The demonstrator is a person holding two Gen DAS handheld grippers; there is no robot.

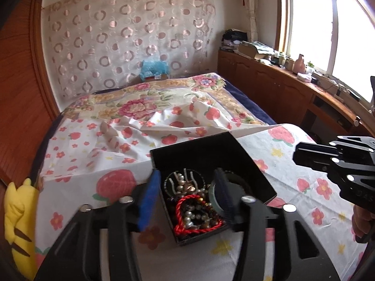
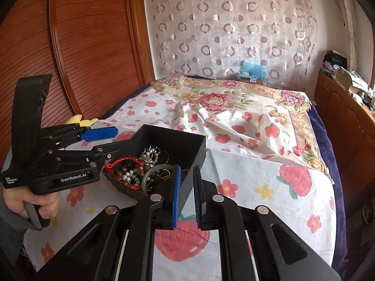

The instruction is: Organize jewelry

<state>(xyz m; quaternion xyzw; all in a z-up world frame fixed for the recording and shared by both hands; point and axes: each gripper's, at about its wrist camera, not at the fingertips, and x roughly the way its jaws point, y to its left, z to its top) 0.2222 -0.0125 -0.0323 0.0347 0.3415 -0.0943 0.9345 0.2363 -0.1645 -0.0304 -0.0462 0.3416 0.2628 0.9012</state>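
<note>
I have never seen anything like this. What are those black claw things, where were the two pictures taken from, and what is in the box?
There is no robot here. A person holds a hand-held two-finger gripper in each hand, and each gripper carries a wide-angle camera looking along its fingers. One picture comes from the left gripper, the other from the right gripper. In the right view you can see the person's hand around the left handle.

A strawberry-print sheet covers the bed. On it stands an open black box holding tangled jewelry: a red cord, pearly beads and a green bangle. The left gripper is open, one pad outside the box and the other over the jewelry. The right gripper is shut and holds nothing.
</note>
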